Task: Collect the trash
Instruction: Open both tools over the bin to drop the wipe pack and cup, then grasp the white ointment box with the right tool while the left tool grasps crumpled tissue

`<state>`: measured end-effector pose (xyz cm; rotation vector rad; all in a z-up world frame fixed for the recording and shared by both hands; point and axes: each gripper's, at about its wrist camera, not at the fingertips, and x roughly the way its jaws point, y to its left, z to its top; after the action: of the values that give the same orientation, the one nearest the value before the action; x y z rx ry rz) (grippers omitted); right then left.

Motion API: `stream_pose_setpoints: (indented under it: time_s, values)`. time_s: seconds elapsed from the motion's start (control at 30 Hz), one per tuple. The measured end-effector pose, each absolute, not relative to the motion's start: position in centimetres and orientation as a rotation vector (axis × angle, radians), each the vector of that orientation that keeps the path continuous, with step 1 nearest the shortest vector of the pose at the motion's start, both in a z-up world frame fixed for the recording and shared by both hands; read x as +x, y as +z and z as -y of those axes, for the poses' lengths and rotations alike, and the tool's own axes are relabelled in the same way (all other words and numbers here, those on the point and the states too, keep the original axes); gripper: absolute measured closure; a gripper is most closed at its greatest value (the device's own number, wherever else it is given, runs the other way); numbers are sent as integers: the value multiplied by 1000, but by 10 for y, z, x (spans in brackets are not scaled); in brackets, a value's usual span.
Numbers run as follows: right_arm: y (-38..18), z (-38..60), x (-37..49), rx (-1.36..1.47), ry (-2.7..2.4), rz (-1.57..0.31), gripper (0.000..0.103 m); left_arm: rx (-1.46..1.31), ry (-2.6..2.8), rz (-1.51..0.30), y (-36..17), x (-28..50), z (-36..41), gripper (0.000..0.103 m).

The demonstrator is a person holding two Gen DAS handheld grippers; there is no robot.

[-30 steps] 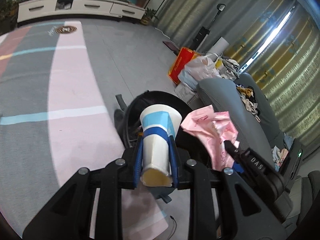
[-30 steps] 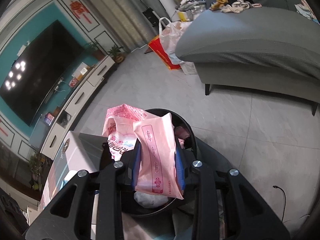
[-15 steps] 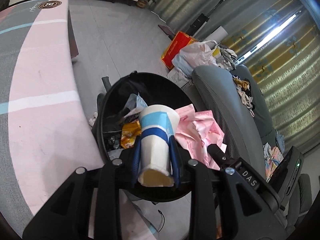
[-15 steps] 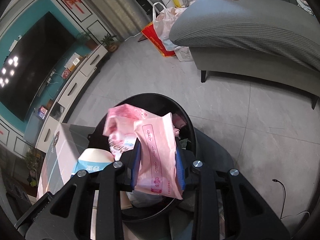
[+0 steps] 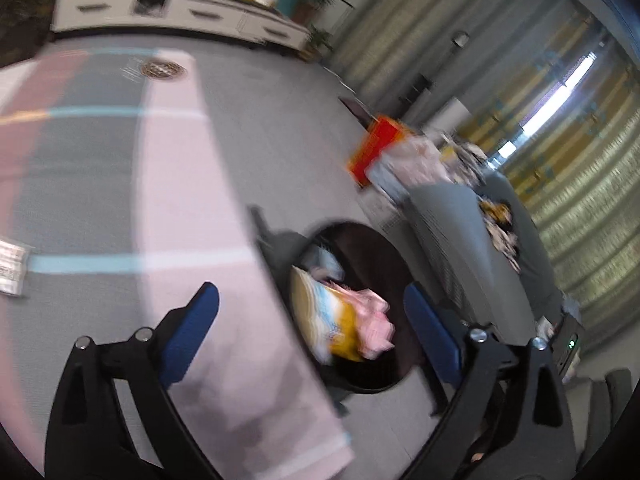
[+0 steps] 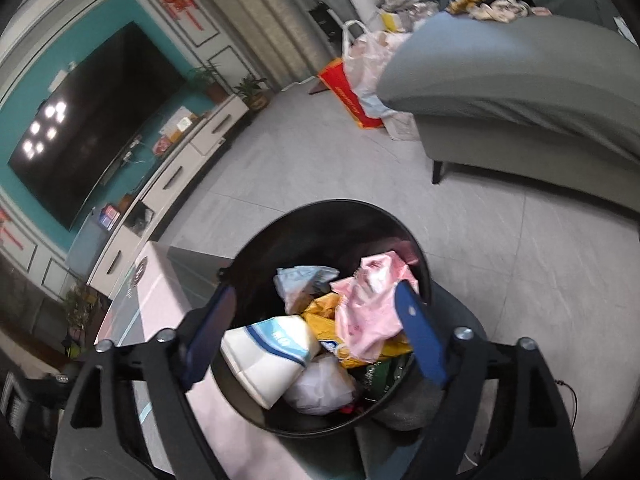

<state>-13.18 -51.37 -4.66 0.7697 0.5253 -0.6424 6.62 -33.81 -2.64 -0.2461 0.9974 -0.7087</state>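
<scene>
I have both grippers tilted down over the black bin [image 6: 340, 216]. My left gripper [image 5: 312, 332] is opening, jaws wide, nothing between them. My right gripper [image 6: 316, 332] is opening too, released. The paper cup [image 6: 268, 356] and pink wrapper [image 6: 368, 312] lie inside the bin on the other trash.

Between the blue pads of the right gripper [image 6: 316, 332] sits a black bin [image 6: 344, 208], and in it lie a white paper cup [image 6: 268, 356] with a light-blue band, a pink printed wrapper [image 6: 368, 316], a yellow-orange packet [image 6: 324, 316] and a white bag [image 6: 320, 388]. Ahead and to its right stands a grey sofa [image 6: 520, 92], with a red bag [image 6: 348, 96] just beside it on pale grey floor tiles [image 6: 500, 264]. To its left runs a mat [image 5: 168, 184] in pink, grey and white stripes with thin light-blue lines.
</scene>
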Motion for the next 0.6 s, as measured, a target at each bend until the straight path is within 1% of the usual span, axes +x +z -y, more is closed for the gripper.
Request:
stream_pose_setpoints:
  time_s: [0.13, 0.23, 0.37, 0.43, 0.53, 0.57, 0.6]
  values:
    - [-40, 500, -121, 738, -598, -531, 7, -252, -527, -934, -4, 81, 266, 6]
    - [-35, 486, -108, 702, -555, -548, 3, -246, -383, -903, 4, 89, 207, 4]
    - [-32, 467, -89, 672, -467, -574, 3, -216, -190, -887, 1, 100, 135, 3]
    - [-31, 457, -81, 673, -425, -587, 3, -257, -127, -909, -12, 106, 97, 3]
    - [-28, 444, -73, 640, -407, -603, 3, -303, -112, -952, -35, 111, 65, 4]
    - [-27, 436, -69, 606, -405, -611, 3, -311, -108, -963, -43, 112, 58, 5]
    - [-26, 431, -67, 587, -406, -616, 3, -322, -115, -970, -52, 112, 53, 10]
